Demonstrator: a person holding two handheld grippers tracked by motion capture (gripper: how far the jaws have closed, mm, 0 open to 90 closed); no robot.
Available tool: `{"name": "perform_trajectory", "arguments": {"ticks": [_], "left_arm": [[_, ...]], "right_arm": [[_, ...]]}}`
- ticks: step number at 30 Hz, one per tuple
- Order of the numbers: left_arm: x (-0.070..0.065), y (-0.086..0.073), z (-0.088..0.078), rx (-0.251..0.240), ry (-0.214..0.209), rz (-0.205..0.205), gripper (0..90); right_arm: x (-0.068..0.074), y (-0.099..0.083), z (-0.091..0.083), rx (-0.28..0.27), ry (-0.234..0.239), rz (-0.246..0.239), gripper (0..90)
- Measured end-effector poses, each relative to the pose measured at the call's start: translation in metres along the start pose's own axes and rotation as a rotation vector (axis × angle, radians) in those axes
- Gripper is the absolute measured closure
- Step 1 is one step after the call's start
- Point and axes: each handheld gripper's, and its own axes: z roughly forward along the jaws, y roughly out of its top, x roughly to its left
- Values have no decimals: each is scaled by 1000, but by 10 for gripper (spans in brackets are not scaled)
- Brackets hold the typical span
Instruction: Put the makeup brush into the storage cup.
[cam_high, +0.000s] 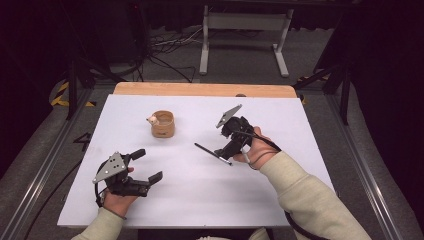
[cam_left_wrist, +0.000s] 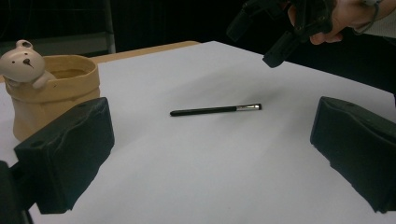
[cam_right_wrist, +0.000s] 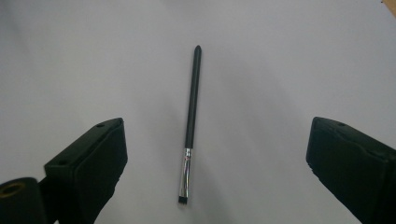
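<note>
A thin black brush (cam_high: 212, 153) (cam_left_wrist: 215, 110) (cam_right_wrist: 190, 120) with a silver ferrule lies flat on the white table (cam_high: 190, 195). My right gripper (cam_high: 226, 145) (cam_right_wrist: 215, 168) hovers just above its ferrule end, open, with one jaw on each side and nothing between them. A tan ceramic cup (cam_high: 163, 124) (cam_left_wrist: 51, 95) with a small bear figure on its rim stands upright left of the brush. My left gripper (cam_high: 148, 165) (cam_left_wrist: 210, 163) sits at the front left, open and empty, well apart from both.
A wooden strip (cam_high: 205, 90) edges the table's far side. Beyond it are a white metal stand (cam_high: 243, 37), cables on the floor, and dark tripod legs at both sides.
</note>
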Motion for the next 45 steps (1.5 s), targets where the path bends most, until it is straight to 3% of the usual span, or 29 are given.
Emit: {"name": "perform_trajectory", "arguments": {"ticks": [9, 22, 33, 45], "left_arm": [[0, -1, 1, 1, -2, -4, 4], [0, -1, 1, -2, -9, -11, 2], [0, -1, 1, -20, -13, -2, 4], [0, -1, 1, -15, -8, -1, 5]], "right_arm": [[-4, 7, 4, 62, 15, -12, 95], [-10, 18, 9, 205, 52, -14, 94], [-16, 23, 17, 255, 86, -2, 120], [-12, 23, 35, 276, 73, -21, 220]]}}
